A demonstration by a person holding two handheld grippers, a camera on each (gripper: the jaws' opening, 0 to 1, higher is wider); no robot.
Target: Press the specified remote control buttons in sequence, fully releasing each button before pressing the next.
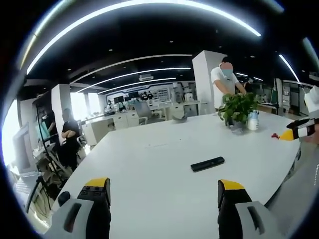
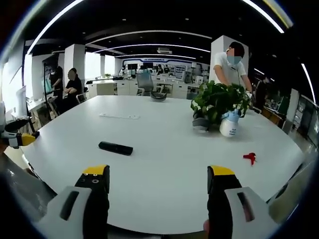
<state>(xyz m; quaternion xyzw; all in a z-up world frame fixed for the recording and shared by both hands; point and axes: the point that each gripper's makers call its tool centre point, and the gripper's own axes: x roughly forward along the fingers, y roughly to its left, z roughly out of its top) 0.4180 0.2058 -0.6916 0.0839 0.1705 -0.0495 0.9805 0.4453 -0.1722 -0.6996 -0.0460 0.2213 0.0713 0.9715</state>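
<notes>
A black remote control (image 1: 207,164) lies flat on the white table (image 1: 149,169), ahead and slightly right of my left gripper (image 1: 164,191), which stands open above the table's near edge with nothing between its yellow-tipped jaws. In the right gripper view the same remote control (image 2: 115,148) lies ahead and to the left of my right gripper (image 2: 158,181), also open and holding nothing. The right gripper's yellow tip (image 1: 294,132) enters the left gripper view at the far right. At the left edge of the right gripper view, the left gripper's tip (image 2: 22,139) comes in.
A potted green plant (image 2: 217,104) and a white spray bottle (image 2: 230,125) stand on the table's far right. A small red object (image 2: 249,157) lies near the right edge, and a flat white strip (image 2: 118,116) farther back. A person (image 2: 230,62) stands behind the plant; others (image 2: 72,84) stand at left.
</notes>
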